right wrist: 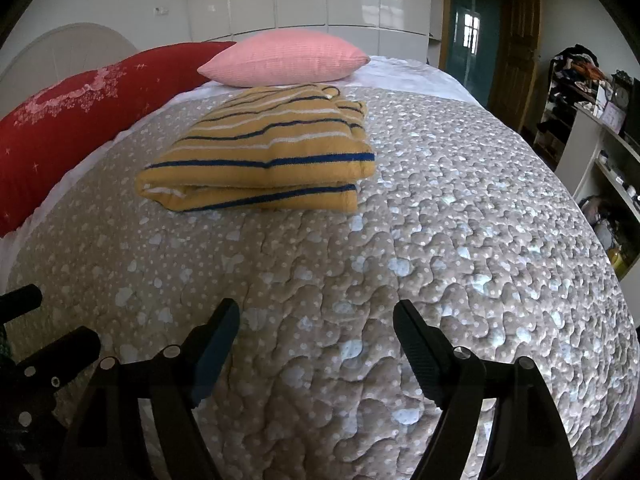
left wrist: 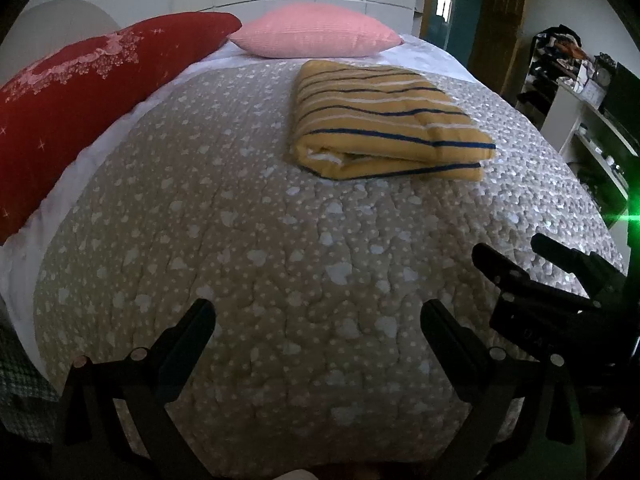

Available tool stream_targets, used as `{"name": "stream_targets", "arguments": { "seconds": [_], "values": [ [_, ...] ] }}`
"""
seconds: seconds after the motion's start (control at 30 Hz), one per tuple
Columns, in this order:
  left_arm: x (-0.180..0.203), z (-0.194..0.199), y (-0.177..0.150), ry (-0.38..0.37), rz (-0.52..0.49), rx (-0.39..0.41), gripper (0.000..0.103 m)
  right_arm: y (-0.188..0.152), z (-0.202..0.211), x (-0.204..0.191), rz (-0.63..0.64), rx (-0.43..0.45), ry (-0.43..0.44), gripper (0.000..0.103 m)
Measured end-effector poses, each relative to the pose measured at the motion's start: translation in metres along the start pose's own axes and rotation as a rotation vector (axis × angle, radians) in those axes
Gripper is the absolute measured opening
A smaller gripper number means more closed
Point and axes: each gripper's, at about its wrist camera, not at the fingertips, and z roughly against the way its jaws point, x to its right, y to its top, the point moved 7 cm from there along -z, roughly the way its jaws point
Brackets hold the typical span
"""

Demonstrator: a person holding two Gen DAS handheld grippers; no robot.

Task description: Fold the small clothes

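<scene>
A folded yellow striped garment (left wrist: 384,120) lies on the bed's quilt (left wrist: 240,240), toward the far end, just near of a pink pillow (left wrist: 316,30). A red pillow (left wrist: 80,92) runs along the left. Both the left tongs (left wrist: 318,316) and the right tongs (right wrist: 316,316) hang apart over the near quilt, well clear of the garment, holding nothing.

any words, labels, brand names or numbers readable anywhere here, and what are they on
None can be read.
Faint embossed marks on the black right gripper body: too dark and blurred to read.
Small boxes and cards on the white shelf unit: too small to read.
Yellow blue-striped folded garment, red patterned pillow, pink pillow: no text.
</scene>
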Motion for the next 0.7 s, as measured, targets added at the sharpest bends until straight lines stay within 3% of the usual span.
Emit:
{"name": "stream_targets", "arguments": {
  "seconds": [0.7],
  "values": [
    [-0.0039, -0.0084, -0.0059, 0.03, 0.0, -0.025, 0.102, -0.0034, -0.003, 0.0015, -0.01, -0.002, -0.004, 0.085]
  ]
}}
